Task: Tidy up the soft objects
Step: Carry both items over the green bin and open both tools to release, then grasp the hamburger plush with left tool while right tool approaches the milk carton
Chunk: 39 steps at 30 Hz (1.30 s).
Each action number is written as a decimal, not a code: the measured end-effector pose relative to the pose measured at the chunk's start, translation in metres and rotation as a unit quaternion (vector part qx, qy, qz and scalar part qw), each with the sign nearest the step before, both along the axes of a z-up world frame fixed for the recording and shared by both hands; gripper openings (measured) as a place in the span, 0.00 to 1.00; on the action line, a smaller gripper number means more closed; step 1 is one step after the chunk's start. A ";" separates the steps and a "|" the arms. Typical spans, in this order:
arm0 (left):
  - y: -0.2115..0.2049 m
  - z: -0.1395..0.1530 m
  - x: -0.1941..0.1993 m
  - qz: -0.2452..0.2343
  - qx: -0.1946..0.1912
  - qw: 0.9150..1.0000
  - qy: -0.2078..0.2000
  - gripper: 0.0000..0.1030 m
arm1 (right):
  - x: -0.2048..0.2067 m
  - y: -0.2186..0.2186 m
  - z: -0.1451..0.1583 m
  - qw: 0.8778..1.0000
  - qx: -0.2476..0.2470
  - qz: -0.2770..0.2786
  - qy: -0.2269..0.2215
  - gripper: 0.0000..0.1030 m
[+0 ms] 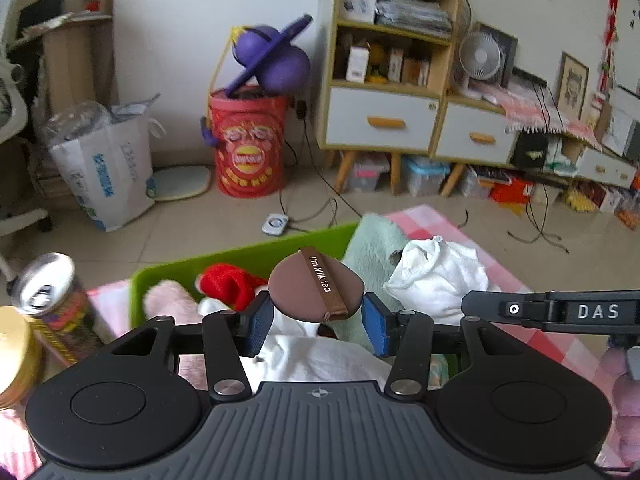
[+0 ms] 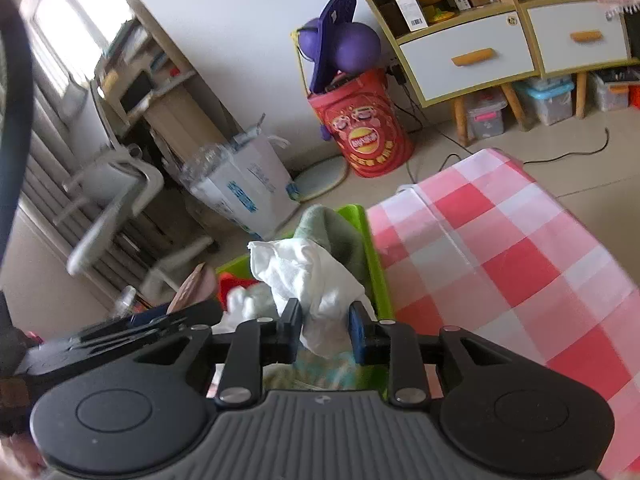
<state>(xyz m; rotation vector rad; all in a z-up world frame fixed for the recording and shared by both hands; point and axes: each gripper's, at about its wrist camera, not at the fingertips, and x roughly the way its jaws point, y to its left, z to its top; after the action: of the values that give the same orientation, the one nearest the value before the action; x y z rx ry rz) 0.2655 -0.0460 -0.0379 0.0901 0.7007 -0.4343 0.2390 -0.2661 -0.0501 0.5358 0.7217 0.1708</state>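
Note:
My left gripper [image 1: 318,322] is shut on a brown round powder puff [image 1: 310,288] with an "I'm Milk tea" strap, held above a green bin [image 1: 240,256]. The bin holds a red plush [image 1: 228,282], a pink plush [image 1: 170,300], a mint towel [image 1: 372,240] and white cloth. My right gripper [image 2: 325,330] is shut on a white cloth [image 2: 310,276] over the bin's right side [image 2: 376,264]. Its arm reaches into the left wrist view [image 1: 552,310], where the white cloth [image 1: 436,276] also shows. The puff shows edge-on in the right wrist view [image 2: 192,286].
A pink checked cloth [image 2: 500,256] covers the table to the right of the bin. A drink can [image 1: 48,288] and a gold lid [image 1: 16,356] stand at the left. A red snack barrel [image 1: 248,144], a paper sack [image 1: 104,168] and shelves [image 1: 384,80] stand beyond on the floor.

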 end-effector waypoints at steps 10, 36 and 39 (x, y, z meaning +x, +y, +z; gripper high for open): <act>-0.005 -0.014 -0.003 -0.013 0.015 1.000 0.008 0.68 | 0.001 -0.002 -0.001 1.000 -0.007 0.018 0.013 0.28; 0.083 0.026 -0.099 0.102 -0.002 0.995 0.014 0.95 | -0.063 0.009 0.046 0.999 -0.036 0.009 0.018 0.64; 0.092 0.021 -0.113 0.113 -0.003 0.993 0.022 0.95 | -0.073 0.023 0.049 0.998 -0.050 0.019 0.022 0.66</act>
<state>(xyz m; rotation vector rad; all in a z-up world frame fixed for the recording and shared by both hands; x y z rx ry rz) 0.1523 0.0463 -0.0168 -0.0041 0.7445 -0.2223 0.1663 -0.2435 -0.0011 0.4316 0.7797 0.1572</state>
